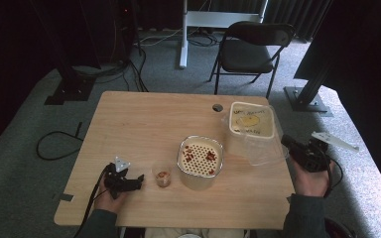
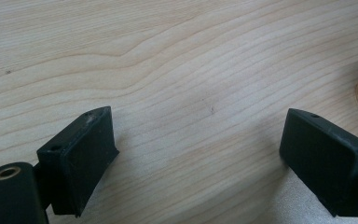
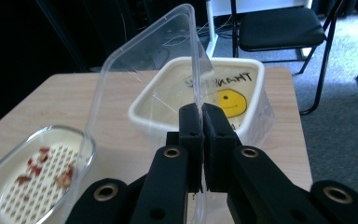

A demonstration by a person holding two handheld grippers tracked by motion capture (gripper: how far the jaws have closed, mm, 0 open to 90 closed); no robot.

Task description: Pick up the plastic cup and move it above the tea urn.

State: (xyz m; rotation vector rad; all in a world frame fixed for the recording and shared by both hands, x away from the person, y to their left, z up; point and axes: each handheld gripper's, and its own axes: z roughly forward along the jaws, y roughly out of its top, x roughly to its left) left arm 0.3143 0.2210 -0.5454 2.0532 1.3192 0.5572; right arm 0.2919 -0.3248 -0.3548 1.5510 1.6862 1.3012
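My right gripper [image 1: 286, 143] [image 3: 200, 114] is shut on the thin wall of a clear plastic container [image 1: 260, 146] [image 3: 140, 60], which it holds tilted above the table's right side. Just behind it sits a white tub [image 1: 233, 116] [image 3: 144, 114] with a yellow smiley face and writing. Left of that stands a clear tub with a white perforated insert [image 1: 181, 151] [image 3: 86, 144] holding red bits. A small cup [image 1: 162, 176] of red bits is near the front. My left gripper [image 1: 140, 179] [image 2: 196, 135] rests low over the wood beside the cup, jaws wide apart and empty.
The wooden table [image 1: 139, 124] has a cable hole [image 1: 218, 107] near its far edge. A black folding chair [image 1: 250, 47] stands beyond the table on grey carpet. Cables and stand bases lie on the floor at the left.
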